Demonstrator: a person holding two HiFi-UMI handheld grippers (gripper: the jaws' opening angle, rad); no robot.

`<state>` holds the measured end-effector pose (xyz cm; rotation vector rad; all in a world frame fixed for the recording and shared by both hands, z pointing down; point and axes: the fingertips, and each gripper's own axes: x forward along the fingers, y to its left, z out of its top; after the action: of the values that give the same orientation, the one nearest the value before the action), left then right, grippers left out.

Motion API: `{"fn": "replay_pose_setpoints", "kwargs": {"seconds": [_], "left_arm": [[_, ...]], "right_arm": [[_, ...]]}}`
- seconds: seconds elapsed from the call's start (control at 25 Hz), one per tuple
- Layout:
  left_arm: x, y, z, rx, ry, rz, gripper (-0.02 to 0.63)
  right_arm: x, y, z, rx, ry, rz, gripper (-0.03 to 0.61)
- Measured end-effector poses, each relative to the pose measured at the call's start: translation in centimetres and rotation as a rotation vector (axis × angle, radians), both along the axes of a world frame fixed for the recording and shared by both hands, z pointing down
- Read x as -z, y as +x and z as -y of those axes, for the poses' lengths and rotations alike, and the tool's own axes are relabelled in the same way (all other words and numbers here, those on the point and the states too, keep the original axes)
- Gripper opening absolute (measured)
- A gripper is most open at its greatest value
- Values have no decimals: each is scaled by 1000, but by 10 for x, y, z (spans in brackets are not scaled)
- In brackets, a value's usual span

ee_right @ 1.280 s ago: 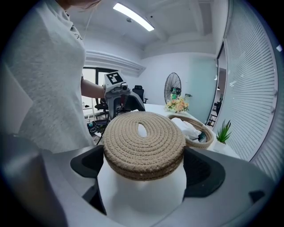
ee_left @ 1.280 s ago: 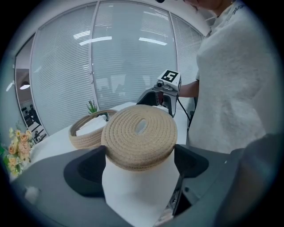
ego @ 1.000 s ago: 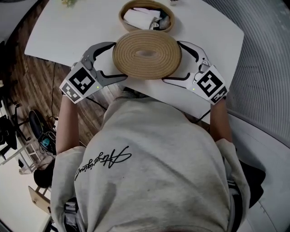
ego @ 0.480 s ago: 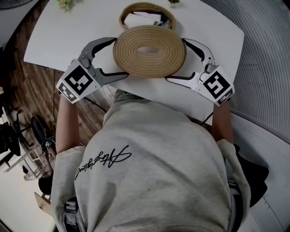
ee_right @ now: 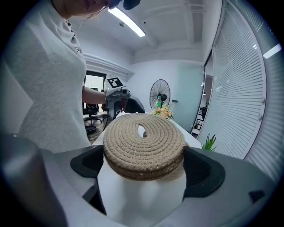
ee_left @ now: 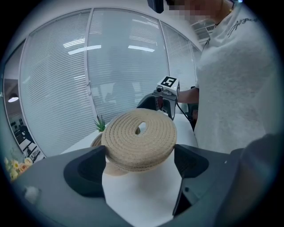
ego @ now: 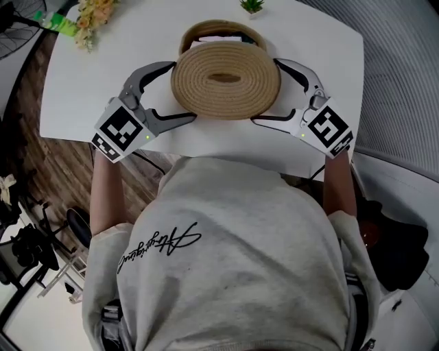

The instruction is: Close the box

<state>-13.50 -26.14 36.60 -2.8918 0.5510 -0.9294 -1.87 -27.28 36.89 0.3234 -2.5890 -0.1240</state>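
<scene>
A round woven rope lid (ego: 225,81) is held level above the white table (ego: 96,82), its far edge overlapping the near rim of the woven basket (ego: 221,27). My left gripper (ego: 182,92) is shut on the lid's left edge and my right gripper (ego: 267,91) on its right edge. In the left gripper view the lid (ee_left: 140,138) spans both jaws, with the basket rim (ee_left: 98,138) showing behind it. The right gripper view shows the lid (ee_right: 144,144) filling the gap between its jaws. Most of the basket's inside is hidden under the lid.
A bunch of flowers (ego: 92,17) lies at the table's far left and a small green plant (ego: 252,5) stands at the far edge. The person's grey sweatshirt (ego: 233,253) fills the near side. A standing fan (ee_right: 160,95) is beyond the table.
Both grippers have carried the lid away from the person toward the basket. It now covers more of the basket's opening than a second ago.
</scene>
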Motion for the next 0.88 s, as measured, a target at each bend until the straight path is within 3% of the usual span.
{"fn": "replay_pose_setpoints", "kwargs": {"seconds": [0.88], "left_arm": [[-7,-22,61,-62,-16,-18,477]], "right_arm": [[-3,-21,54,-61,-5,-31,566]]}}
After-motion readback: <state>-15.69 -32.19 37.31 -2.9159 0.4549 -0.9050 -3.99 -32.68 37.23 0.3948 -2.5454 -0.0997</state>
